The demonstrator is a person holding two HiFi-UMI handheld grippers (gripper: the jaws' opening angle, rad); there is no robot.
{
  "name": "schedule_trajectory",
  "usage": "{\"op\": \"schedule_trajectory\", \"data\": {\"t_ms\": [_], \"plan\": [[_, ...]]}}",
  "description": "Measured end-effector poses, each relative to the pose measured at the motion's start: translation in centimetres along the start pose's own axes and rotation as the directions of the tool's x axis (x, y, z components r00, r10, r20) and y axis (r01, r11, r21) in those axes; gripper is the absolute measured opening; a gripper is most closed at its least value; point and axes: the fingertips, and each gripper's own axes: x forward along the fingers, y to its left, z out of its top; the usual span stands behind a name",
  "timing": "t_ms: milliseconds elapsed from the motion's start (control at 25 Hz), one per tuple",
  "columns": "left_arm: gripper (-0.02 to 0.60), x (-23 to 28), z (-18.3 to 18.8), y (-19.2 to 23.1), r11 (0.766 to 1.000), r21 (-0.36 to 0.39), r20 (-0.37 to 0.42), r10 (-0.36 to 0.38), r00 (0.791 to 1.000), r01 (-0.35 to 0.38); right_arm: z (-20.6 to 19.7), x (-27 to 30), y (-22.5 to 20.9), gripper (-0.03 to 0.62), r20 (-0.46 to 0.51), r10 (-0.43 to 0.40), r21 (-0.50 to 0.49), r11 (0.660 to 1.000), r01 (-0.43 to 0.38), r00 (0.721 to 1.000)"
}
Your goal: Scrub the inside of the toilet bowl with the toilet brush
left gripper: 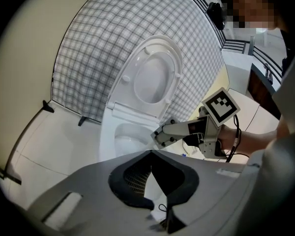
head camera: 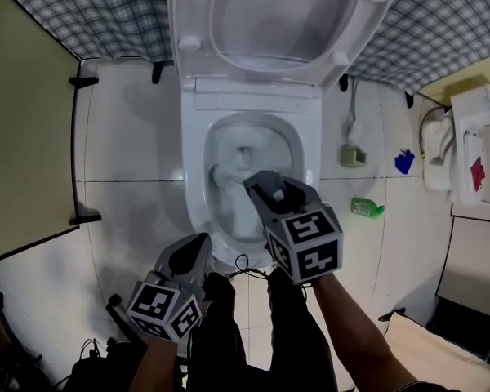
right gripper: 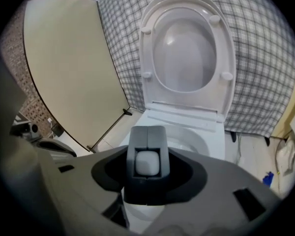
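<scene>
The white toilet [head camera: 194,188] stands with lid and seat [head camera: 198,23] raised. My right gripper [head camera: 259,184] hangs over the bowl's near right side, shut on the white handle of the toilet brush [head camera: 227,172]. The brush head sits inside the bowl at its left wall. In the right gripper view the handle's end [right gripper: 147,162] shows white between the closed jaws of the right gripper [right gripper: 147,131]. My left gripper [head camera: 202,241] hangs low before the bowl's front rim, shut on nothing. In the left gripper view the left gripper [left gripper: 150,153] points at the bowl [left gripper: 129,133] and the right gripper [left gripper: 159,136].
A green bottle [head camera: 367,208], a green holder [head camera: 353,155] and a blue item [head camera: 404,162] lie on the tiled floor right of the toilet. A white unit [head camera: 467,141] stands at far right. A beige partition [head camera: 24,121] runs along the left. Checked cloth [head camera: 98,11] hangs behind.
</scene>
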Motion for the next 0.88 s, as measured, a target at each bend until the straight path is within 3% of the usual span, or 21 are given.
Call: {"op": "schedule_trajectory", "data": {"t_ms": [160,520,720,880], "plan": [[-0.012,0.3,0.5,-0.2,1.0,0.007,0.004,-0.003,1.0,0.003,-0.9,1.7,0.3,0.199,-0.001,-0.031,-0.057,0.998,0.031,1.0],[-0.012,1.4,0.1,-1.8,0.999,0.023,-0.014,-0.027,1.0,0.027,-5.7,6.5,-4.7,0.201,-0.074,-0.108,0.0,0.994,0.108,0.991],[-0.012,1.5,-0.2,-1.8,0.999,0.026,-0.025,-0.021,0.999,0.022,-4.7,2.8,-6.6,0.199,-0.039,-0.096,0.065,0.993,0.098,0.995],[-0.012,1.5,0.0,-2.0,0.999,0.027,-0.023,-0.028,0.999,0.029,-3.9,-3.0,-7.4,0.198,-0.027,-0.123,0.048,0.991,0.124,0.992]]}}
